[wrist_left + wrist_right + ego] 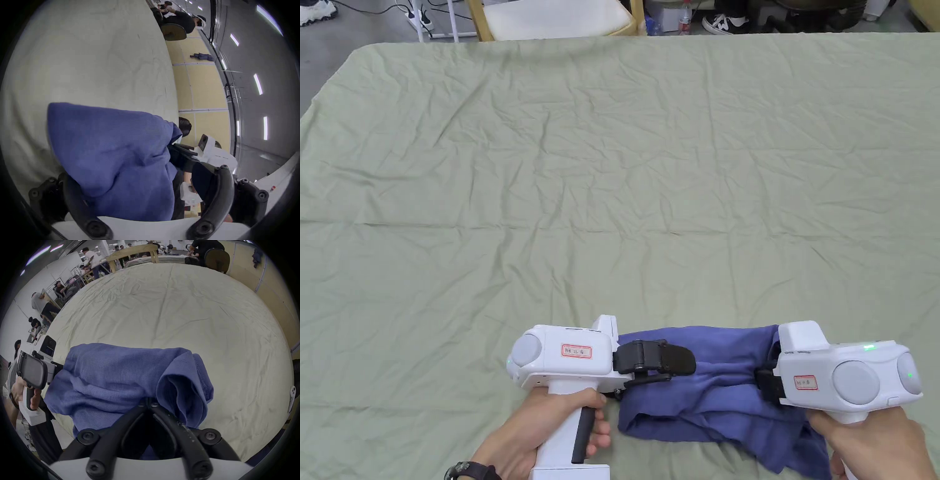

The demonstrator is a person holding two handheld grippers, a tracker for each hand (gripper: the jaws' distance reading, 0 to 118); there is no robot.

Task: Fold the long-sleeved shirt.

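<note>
At the near edge of the table, a bunched blue ribbed-cotton long-sleeved shirt (719,394) lies between the two tools, its lower right corner trailing toward the person's right hand (878,447). The white pistol-grip right gripper (148,402) has its black jaws pressed together on a fold at the shirt's right end, beside a stitched hem that curls open. The white left gripper (146,177), held in the left hand (547,431), meets the shirt's left end; its jaws stand spread wide in its own view, with the cloth bulging between them, though whether either one presses on the fabric is hard to tell. Beyond the shirt, the wrinkled pale green sheet (612,175) covering the table lies bare to its far edge and both side edges. A light wooden chair (550,19) stands just past the far edge.
</note>
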